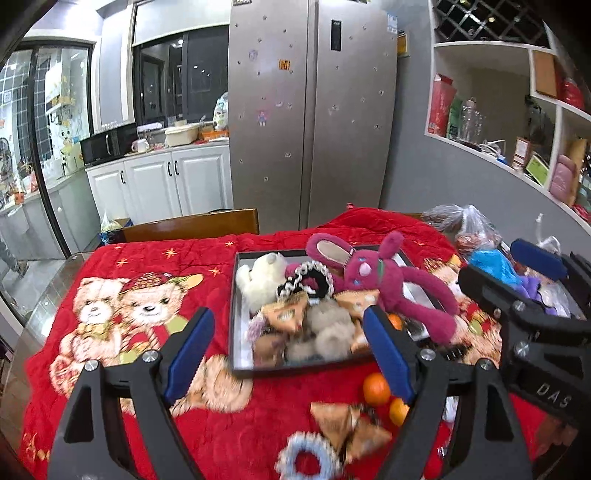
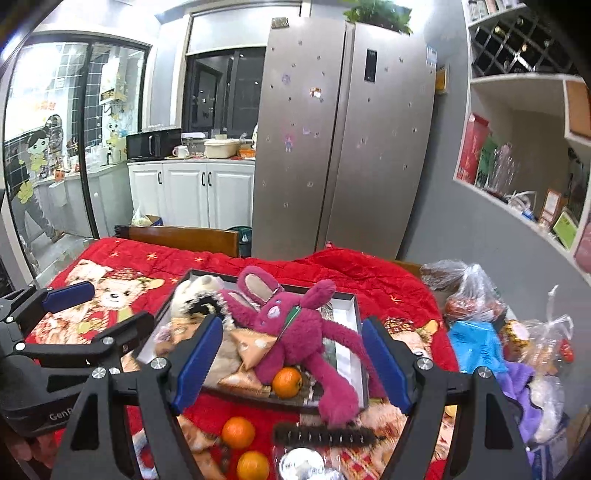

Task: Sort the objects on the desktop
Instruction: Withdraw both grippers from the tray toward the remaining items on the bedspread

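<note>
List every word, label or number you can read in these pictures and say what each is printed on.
"DAS" – on the black body of the right gripper, seen from the left wrist.
"Gen" – cut off, on the body of the left gripper, seen from the right wrist.
Fridge stickers, the orange tag and door panel: too small to read.
Red boxes and green card on the shelf: blurred.

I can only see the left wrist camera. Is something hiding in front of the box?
Observer: Yes. A dark comb lies on the blanket in front of the box, by the pink bunny's foot.
Operator: Is the right gripper holding anything?
Observer: No. The right gripper is open, with nothing between its pads.
Operator: What's on top of the fridge?
Observer: A leafy green plant sits on top of the fridge.
</note>
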Available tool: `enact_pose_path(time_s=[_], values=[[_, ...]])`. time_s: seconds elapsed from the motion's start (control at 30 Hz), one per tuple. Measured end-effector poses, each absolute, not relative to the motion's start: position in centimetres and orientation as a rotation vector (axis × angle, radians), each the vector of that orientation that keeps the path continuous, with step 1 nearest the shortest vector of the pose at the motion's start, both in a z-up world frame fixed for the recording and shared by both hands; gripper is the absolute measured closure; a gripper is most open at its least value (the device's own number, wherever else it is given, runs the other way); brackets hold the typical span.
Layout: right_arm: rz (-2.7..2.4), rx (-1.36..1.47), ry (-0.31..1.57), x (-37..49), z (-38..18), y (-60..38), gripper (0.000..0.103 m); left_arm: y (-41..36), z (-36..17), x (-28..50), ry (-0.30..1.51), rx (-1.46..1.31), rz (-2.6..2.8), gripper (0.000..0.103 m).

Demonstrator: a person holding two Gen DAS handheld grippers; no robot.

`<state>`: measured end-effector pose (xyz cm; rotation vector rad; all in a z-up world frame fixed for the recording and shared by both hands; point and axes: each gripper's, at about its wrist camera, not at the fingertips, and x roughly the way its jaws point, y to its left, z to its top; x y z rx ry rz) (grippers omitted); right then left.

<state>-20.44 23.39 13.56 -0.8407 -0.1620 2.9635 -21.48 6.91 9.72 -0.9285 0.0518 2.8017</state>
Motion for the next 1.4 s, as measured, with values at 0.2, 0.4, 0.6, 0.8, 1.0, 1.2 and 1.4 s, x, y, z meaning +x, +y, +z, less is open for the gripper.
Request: enact_pose_path(time_s=[0.2, 0.4, 0.6, 0.8, 1.0, 1.2, 1.4], values=[[2.98, -0.808, -0.125, -14.5, 14.6, 21.9, 0.023, 5.3, 10.6, -15.0, 0.041, -0.89, 2.833, 0.014], [2.971, -0.817, -0.069, -9.9, 13.5, 21.7, 0.023, 4.0, 8.6, -10.0, -0.007, -0.9, 2.825, 0.013], [2.986, -0.867, -0.036, -6.6, 10.7, 21.7, 0.023, 3.5, 4.6, -7.5, -0.103, -1.009, 2.773, 0.013], [3.018, -0.927, 0.141, -3.5, 6.7, 21.9, 0.023, 3.9, 0.7, -5.3, -0.139, -1.112, 2.7, 0.013], [3.017, -1.032, 0.008, -2.1, 4.0, 20.5, 0.023, 4.2, -0.5, -4.3, -0.098, -1.136, 2.693, 0.013], [3.007, -1.039, 0.012, -1.4, 3.7, 21.2, 0.023, 4.8, -0.6, -4.2, -0.073, -1.133, 2.686, 0.013], [2.999, -1.062, -0.001, -1.2, 3.1, 21.7, 0.023, 5.7, -1.3, -4.8, -0.039, -1.147, 2.649, 0.013]])
